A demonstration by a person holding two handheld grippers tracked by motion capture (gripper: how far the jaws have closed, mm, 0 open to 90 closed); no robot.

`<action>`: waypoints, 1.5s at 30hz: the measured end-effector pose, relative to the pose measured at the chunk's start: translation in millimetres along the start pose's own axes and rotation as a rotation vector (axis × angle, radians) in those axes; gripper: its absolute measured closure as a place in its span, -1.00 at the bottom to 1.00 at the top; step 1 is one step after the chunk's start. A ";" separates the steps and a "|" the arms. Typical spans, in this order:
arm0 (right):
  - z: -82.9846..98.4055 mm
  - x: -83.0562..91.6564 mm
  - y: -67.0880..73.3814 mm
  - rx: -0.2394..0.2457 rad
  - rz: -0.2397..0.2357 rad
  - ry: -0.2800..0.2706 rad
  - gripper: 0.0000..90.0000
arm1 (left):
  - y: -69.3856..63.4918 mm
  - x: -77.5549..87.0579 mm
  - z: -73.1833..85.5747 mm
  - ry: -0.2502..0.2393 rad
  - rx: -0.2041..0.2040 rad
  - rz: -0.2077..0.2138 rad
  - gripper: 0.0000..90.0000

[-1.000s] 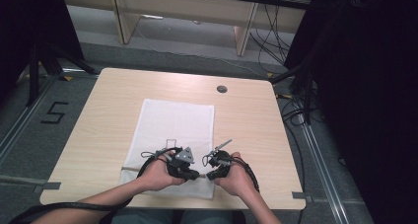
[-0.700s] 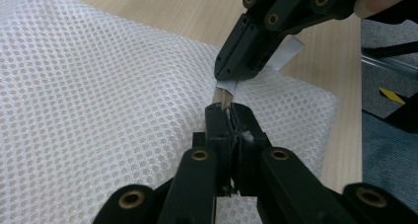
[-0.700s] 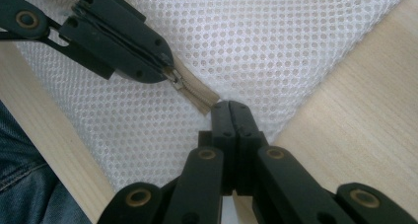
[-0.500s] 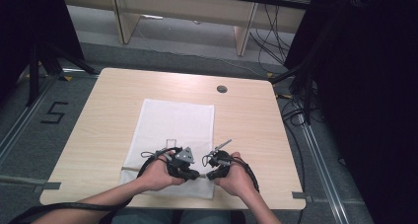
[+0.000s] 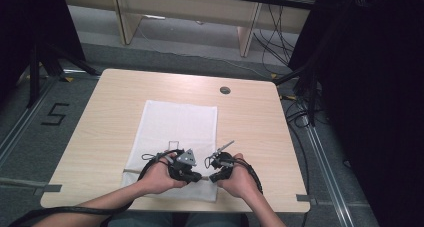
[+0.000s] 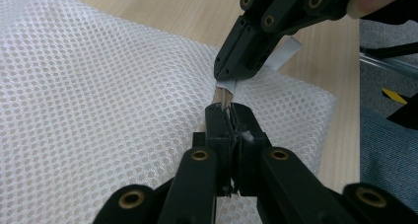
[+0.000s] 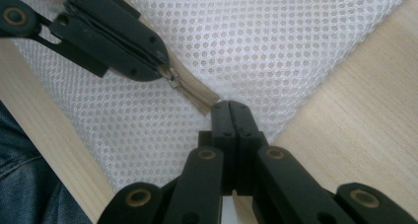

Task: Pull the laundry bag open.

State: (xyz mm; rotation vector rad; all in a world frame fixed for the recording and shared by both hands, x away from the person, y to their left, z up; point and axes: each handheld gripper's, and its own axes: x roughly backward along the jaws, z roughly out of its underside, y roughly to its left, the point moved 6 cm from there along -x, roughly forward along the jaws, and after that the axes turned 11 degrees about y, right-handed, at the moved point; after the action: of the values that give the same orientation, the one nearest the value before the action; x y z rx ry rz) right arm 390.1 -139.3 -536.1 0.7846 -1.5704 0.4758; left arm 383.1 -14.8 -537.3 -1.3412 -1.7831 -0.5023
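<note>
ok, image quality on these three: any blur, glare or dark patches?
High view: soft, even light on the table, right side falls to black. Left gripper view: mesh bag crisp, own tool slightly soft. Right gripper view: zipper sharp, no glare.

A light wooden table top with rounded corners stands on a grey carpeted floor. A small round dark grommet sits in the table near its far edge. A black numeral five is marked on the floor to the left of the table, beside a metal floor rail. Beyond the table stands pale wooden furniture, with loose black cables trailing beside it. Black curtains hang at the right.
</note>
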 end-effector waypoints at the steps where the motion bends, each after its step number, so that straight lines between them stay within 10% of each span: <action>1: -0.1 0.0 -0.1 0.000 0.000 0.001 1.00 | 1.1 0.8 0.3 0.003 -0.017 -0.006 0.94; 45: 0.0 0.0 -0.5 -0.001 -0.003 -0.001 1.00 | 2.0 10.5 6.7 -0.002 -0.003 -0.001 0.94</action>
State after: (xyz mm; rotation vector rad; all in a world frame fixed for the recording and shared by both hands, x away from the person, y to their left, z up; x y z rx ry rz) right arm 390.4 -139.6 -536.2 0.7867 -1.5704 0.4727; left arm 381.5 -3.0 -533.1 -1.3435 -1.7856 -0.5046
